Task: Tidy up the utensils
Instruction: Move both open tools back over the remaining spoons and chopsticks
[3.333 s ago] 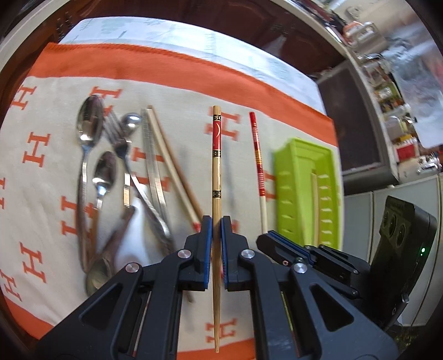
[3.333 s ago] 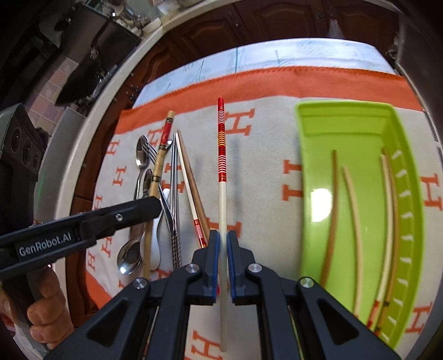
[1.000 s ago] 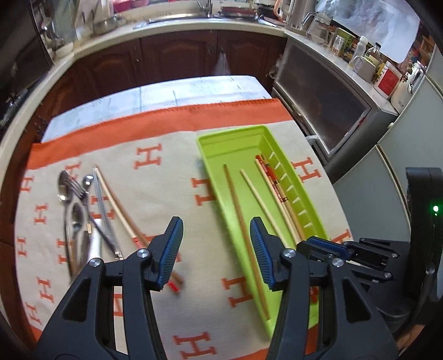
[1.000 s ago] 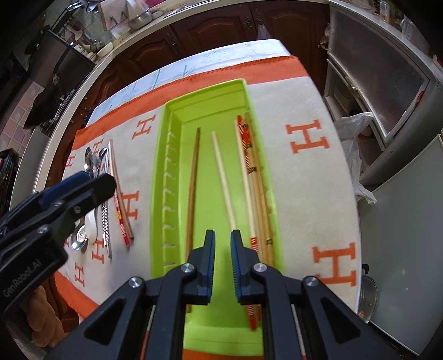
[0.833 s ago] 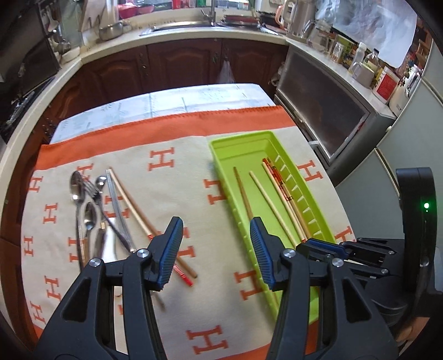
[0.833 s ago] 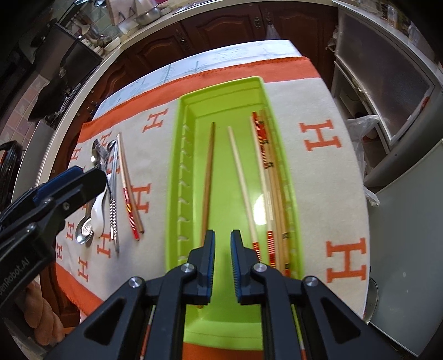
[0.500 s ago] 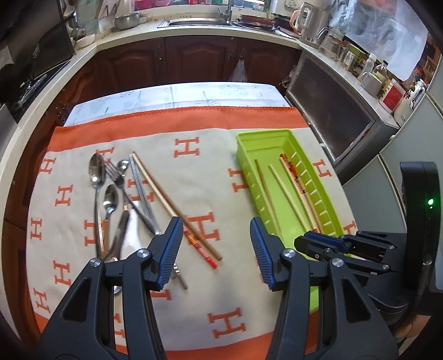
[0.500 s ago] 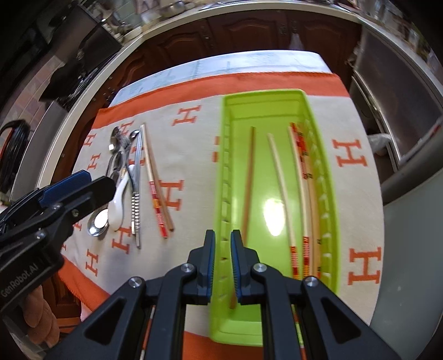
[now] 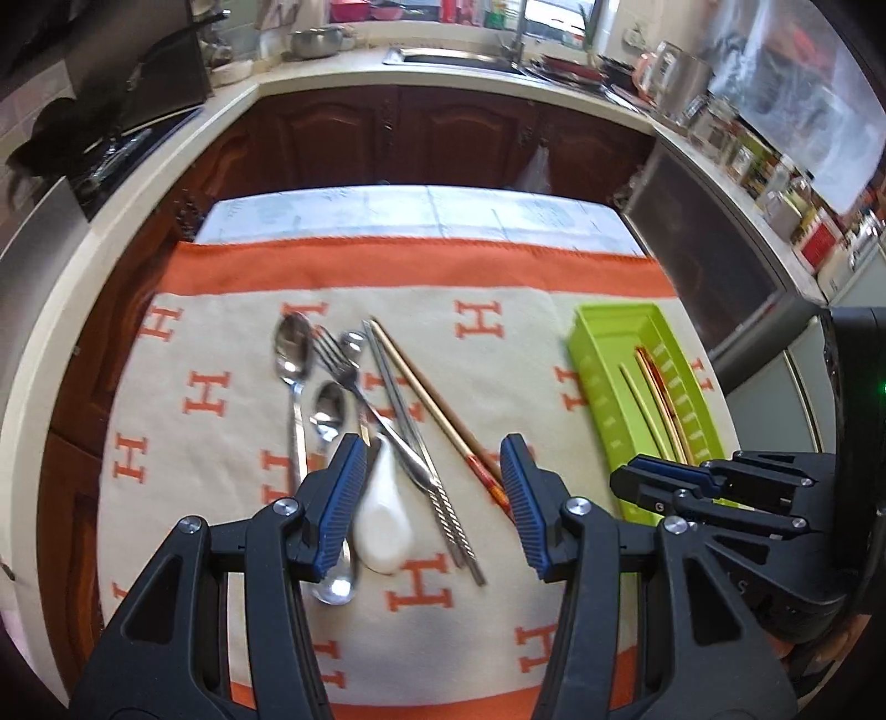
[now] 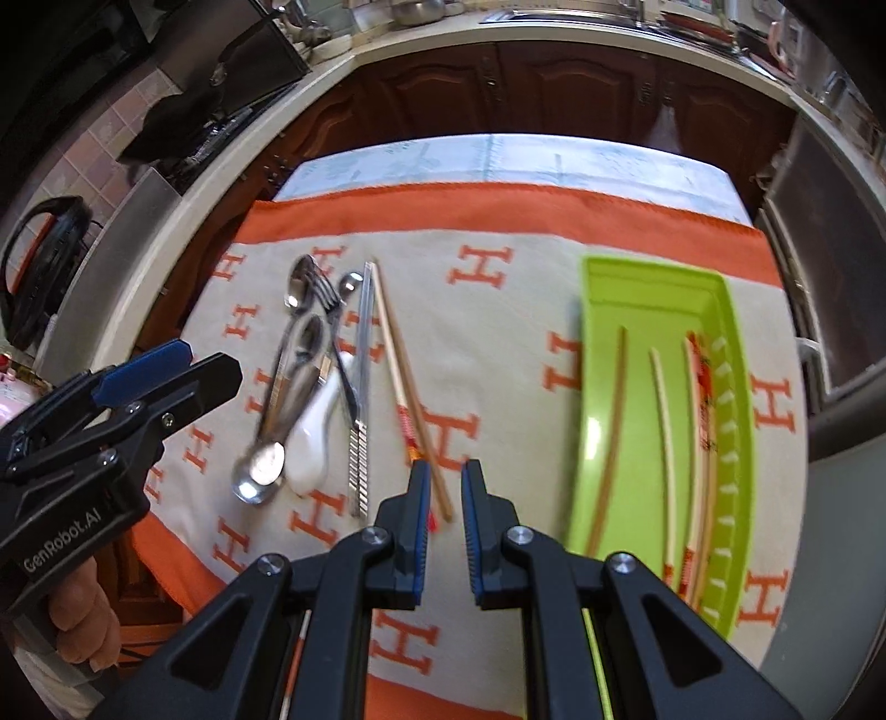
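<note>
Beige cloth (image 10: 498, 343) patterned with orange H letters, orange border; lime-green plastic tray (image 10: 736, 354) right; glossy white ceramic spoon (image 9: 382, 523) left; silver metal cutlery (image 9: 293, 354).

- A home kitchen, by every sign in both wrist views.
- Dark wooden cabinet doors (image 9: 443, 138) with raised panels run under a pale countertop (image 9: 310, 83) that wraps around the room.
- A sink with a tap (image 9: 515, 39) sits in that counter at the far side, with a metal bowl (image 9: 315, 39) nearby.
- A stove top (image 10: 221, 133) lies along the left counter under a dark hood (image 10: 66, 44).
- Jars and bottles (image 9: 775, 183) crowd the right counter above a glass-fronted appliance (image 9: 714, 260).
- A table in the middle carries an orange-bordered cloth (image 9: 498, 354) with cutlery (image 9: 332, 387), chopsticks and a green tray (image 10: 736, 387).
</note>
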Demonstrator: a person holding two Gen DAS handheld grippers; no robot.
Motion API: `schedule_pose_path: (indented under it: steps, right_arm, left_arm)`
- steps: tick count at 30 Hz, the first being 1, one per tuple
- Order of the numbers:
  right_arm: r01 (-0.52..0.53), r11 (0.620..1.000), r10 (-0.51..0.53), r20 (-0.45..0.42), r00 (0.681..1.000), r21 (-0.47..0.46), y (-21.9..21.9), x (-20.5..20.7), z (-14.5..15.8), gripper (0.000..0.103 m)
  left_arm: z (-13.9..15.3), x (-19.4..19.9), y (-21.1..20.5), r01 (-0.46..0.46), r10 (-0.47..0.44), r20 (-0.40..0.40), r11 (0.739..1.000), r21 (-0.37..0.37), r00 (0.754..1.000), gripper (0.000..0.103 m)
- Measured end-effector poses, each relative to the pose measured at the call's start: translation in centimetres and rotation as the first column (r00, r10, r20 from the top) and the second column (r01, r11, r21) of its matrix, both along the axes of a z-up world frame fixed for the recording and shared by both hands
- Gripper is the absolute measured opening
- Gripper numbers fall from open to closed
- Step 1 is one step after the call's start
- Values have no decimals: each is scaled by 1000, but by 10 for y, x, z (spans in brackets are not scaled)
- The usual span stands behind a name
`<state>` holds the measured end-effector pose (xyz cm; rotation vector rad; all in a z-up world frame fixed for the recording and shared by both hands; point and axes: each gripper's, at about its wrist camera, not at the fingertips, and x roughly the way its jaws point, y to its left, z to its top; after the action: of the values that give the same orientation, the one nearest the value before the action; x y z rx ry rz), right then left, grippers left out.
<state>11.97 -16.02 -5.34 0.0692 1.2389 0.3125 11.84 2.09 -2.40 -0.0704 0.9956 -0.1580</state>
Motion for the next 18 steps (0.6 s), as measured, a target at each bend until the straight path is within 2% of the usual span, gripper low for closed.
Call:
schedule_pose_path:
  steps: [6, 12, 18]
  right_arm:
    - [-32, 999, 34, -64, 997, 33, 17, 31, -19, 17]
    - [-75, 997, 78, -165, 983, 28, 31, 58, -62, 17]
    - [-117, 993, 117, -213, 970, 15, 41, 68, -86, 18]
  left_arm:
    - [-5, 21, 23, -41, 40, -24, 998, -47, 999, 47]
    - [-41, 50, 24, -63, 55, -116, 996, -68, 992, 47]
    - [-68, 65, 21, -84, 68, -182, 993, -86, 981, 47]
